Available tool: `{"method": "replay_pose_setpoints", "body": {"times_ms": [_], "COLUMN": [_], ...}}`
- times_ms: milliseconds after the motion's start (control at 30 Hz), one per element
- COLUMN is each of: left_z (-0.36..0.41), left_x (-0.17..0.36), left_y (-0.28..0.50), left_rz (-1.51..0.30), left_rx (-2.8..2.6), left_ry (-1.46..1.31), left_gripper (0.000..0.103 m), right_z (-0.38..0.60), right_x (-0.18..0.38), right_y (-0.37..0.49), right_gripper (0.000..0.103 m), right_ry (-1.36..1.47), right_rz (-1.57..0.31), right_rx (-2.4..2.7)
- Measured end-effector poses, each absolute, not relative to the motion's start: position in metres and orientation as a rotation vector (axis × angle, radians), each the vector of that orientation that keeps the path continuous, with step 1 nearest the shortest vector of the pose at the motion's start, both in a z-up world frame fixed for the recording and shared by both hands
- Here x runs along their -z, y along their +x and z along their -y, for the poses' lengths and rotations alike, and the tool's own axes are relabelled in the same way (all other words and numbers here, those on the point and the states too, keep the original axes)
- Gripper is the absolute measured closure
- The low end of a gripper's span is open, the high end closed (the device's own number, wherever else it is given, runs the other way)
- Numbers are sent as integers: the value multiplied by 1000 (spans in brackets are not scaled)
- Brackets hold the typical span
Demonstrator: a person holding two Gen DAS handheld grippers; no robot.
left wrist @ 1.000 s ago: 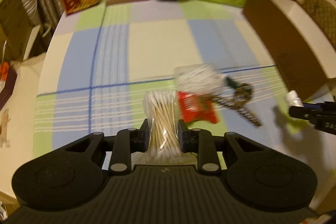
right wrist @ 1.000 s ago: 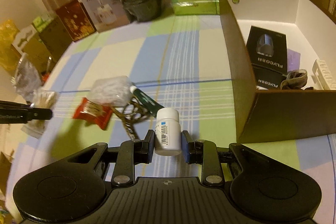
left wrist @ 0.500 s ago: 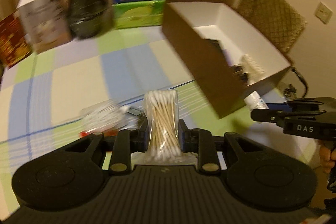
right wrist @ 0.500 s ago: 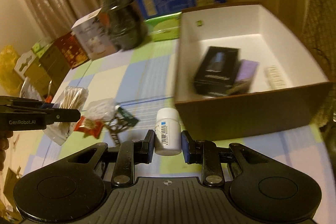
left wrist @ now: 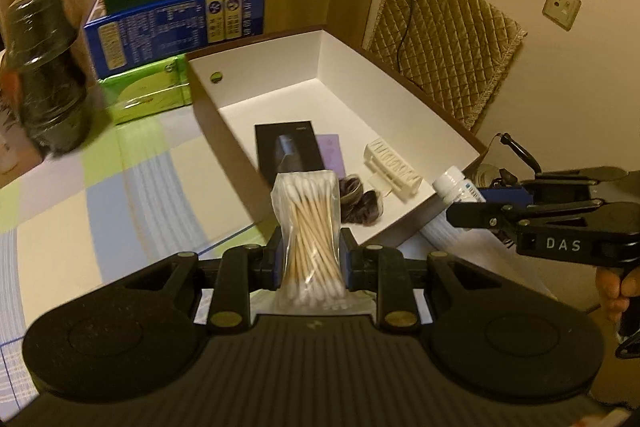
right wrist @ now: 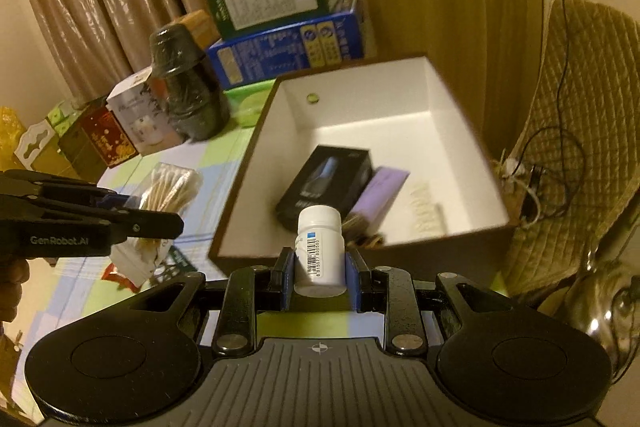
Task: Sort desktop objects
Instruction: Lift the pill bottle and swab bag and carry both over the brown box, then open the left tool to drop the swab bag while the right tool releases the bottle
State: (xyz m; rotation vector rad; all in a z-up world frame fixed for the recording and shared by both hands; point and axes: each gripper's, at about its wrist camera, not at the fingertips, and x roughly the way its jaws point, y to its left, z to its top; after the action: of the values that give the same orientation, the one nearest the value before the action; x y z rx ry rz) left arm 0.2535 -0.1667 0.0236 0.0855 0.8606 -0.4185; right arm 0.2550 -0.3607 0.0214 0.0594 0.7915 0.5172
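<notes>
My left gripper [left wrist: 311, 253] is shut on a clear bag of cotton swabs [left wrist: 309, 229], held in the air near the front left wall of the open brown box [left wrist: 320, 59]. My right gripper [right wrist: 320, 267] is shut on a white pill bottle [right wrist: 320, 247], held just in front of the box's near wall [right wrist: 400, 251]. The box holds a black carton [right wrist: 328, 183], a purple card [right wrist: 380, 191], a white ridged piece [left wrist: 394, 167] and a dark bundle [left wrist: 358, 201]. In the right wrist view the left gripper [right wrist: 160, 225] and swab bag [right wrist: 168, 187] show at left.
A checked cloth [left wrist: 120, 187] covers the table. Stacked blue, green and lime cartons [left wrist: 172, 23] and a dark wrapped stack of cups [left wrist: 44, 75] stand behind the box. A red packet [right wrist: 120, 277] lies on the cloth. A padded chair [left wrist: 448, 39] is to the right.
Both grippers have lifted and swung right toward the box with their loads; the box now fills the centre of both views, and the loose items on the cloth are left behind.
</notes>
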Motion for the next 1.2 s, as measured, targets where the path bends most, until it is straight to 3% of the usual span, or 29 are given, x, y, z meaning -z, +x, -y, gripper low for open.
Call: {"method": "replay_pose_setpoints", "body": {"times_ms": [1200], "left_z": [259], "left_x": [48], "left_y": [358], "left_rz": [-1121], "left_rx": [478], "left_ry": [389], "left_gripper": [79], "right_z": [378], "right_x": [17], "right_y": [371], "right_gripper": [79], "right_ry": [-115], "right_rz": [-985], "right_rx": [-715]}}
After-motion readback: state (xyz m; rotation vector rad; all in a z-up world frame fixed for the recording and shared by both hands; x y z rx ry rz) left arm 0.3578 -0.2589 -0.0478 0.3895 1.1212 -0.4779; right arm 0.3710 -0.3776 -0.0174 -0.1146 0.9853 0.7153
